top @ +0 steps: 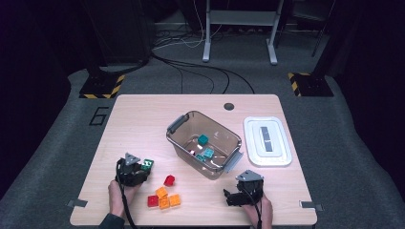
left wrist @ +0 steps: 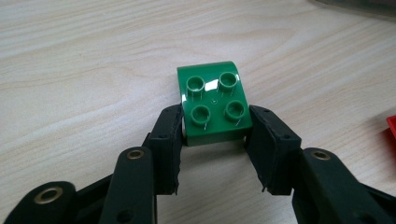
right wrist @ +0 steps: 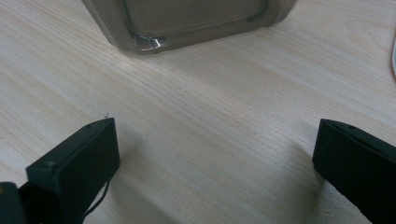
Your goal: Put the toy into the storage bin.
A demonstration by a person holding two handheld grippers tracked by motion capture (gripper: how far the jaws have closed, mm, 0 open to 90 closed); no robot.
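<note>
1. The left tongs [left wrist: 215, 140] grasp a green brick [left wrist: 214, 106] on the desk [top: 138, 119], black pads pressed against its two side faces just behind the rear pair of studs; in the high view the brick [top: 147, 164] sits at about eight o'clock from the clear bin [top: 204, 143].
2. The right tongs [right wrist: 215, 154] stand released over bare wood near the bin's corner [right wrist: 144, 42], nothing between the jaws, at roughly five o'clock from the bin in the high view [top: 235, 195].
3. The bin already holds several teal bricks [top: 204, 139]; its white lid [top: 267, 141] lies beside it at three o'clock.
4. A red brick [top: 169, 180] and a cluster of orange and red bricks [top: 164, 199] wait at seven o'clock from the bin.
5. The step in hand looks like picking up the green brick for the bin. The grip sits near the brick's near edge, so a straight lift, wrist level, should keep it from pivoting out.
6. Best carried over the near rim toward one or two o'clock, low above the wall, and let go only once inside, clear of the grey handle [top: 177, 124].
</note>
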